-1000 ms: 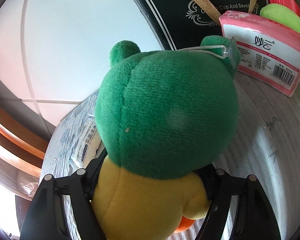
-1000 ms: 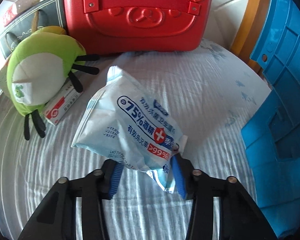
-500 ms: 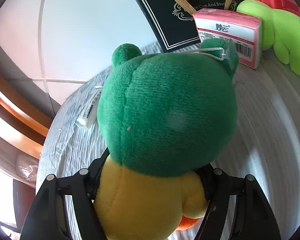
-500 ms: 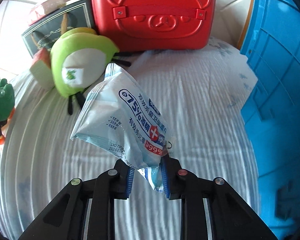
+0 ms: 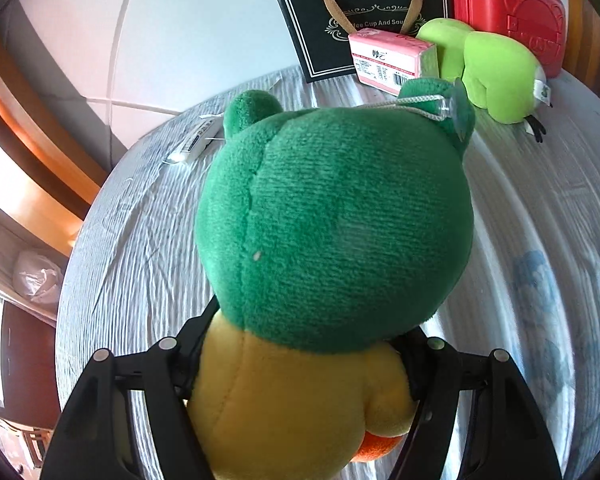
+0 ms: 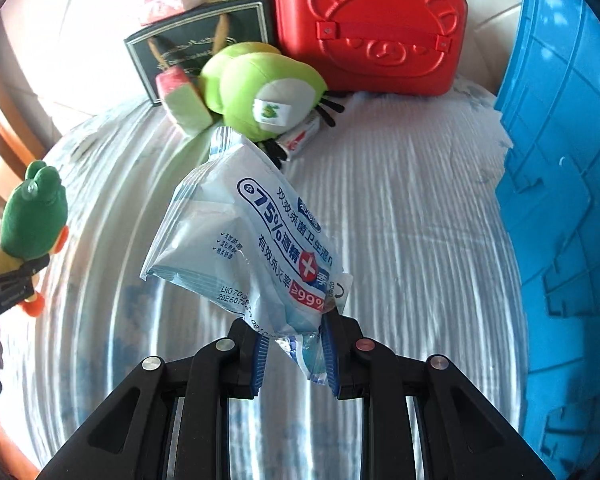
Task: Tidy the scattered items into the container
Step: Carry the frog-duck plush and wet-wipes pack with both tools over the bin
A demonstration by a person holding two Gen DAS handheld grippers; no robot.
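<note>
A green and yellow frog toy [image 5: 332, 216] is squeezed around its yellow body by the left gripper [image 5: 300, 380] and is held up over the striped cloth [image 5: 140, 240]. A blue pack of wet wipes [image 6: 252, 248] is pinched at its bottom corner by the right gripper [image 6: 294, 356] and is held up in the air too. The blue container [image 6: 560, 200] is seen at the right, near the pack, and a light green plush toy [image 6: 260, 88] is laid by the red case [image 6: 372, 28].

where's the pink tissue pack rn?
Far side of the table: the pink tissue pack leans against the black gift bag, just left of the lime-green plush in the left wrist view.
</note>
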